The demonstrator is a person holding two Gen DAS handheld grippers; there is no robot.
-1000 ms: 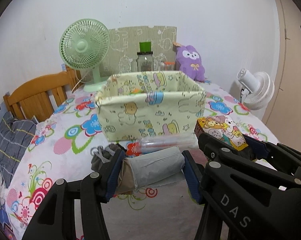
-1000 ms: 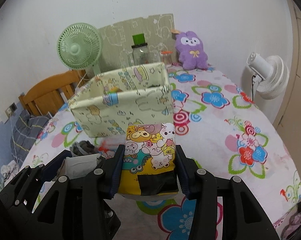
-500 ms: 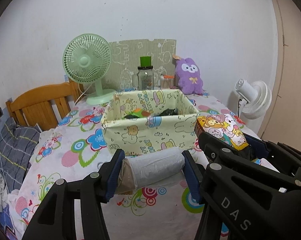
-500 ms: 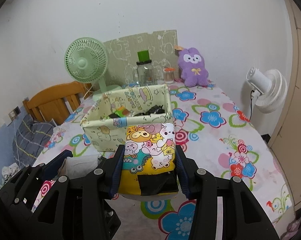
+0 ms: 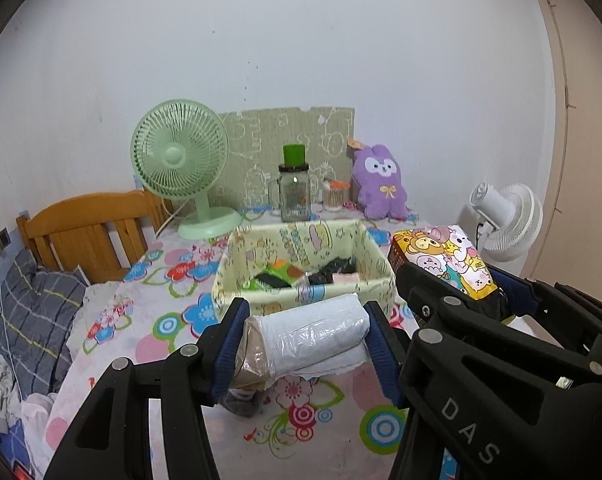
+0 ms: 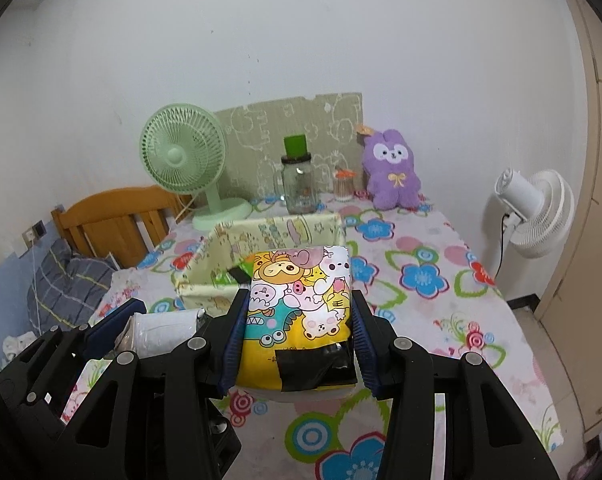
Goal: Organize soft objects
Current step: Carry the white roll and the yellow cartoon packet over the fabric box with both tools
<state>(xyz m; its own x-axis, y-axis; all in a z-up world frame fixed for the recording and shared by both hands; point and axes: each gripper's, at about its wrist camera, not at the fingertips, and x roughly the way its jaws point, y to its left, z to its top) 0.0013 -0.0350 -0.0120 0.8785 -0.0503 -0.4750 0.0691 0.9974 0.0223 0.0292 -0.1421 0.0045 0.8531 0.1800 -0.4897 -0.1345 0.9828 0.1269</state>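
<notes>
My left gripper [image 5: 305, 336] is shut on a white rolled bundle in clear plastic [image 5: 313, 332], held above the flowered table. My right gripper [image 6: 299, 336] is shut on a yellow cartoon-print pack [image 6: 301, 304], which also shows at the right of the left wrist view as the cartoon pack [image 5: 445, 260]. Beyond both stands a pale yellow fabric box [image 5: 301, 280] with several dark and green items inside. The same fabric box [image 6: 261, 240] lies just past the pack in the right wrist view. The bundle [image 6: 161, 328] shows at lower left there.
At the table's back stand a green fan [image 5: 181, 164], a glass jar with a green lid [image 5: 295, 192], a small cup [image 5: 335, 196] and a purple plush [image 5: 381, 184]. A white fan [image 6: 537, 212] stands off the right edge. A wooden chair [image 5: 85, 232] is at left. A grey sock [image 5: 241, 400] lies under the bundle.
Both grippers have risen with their loads still held. The box now sits lower in view and its inside shows.
</notes>
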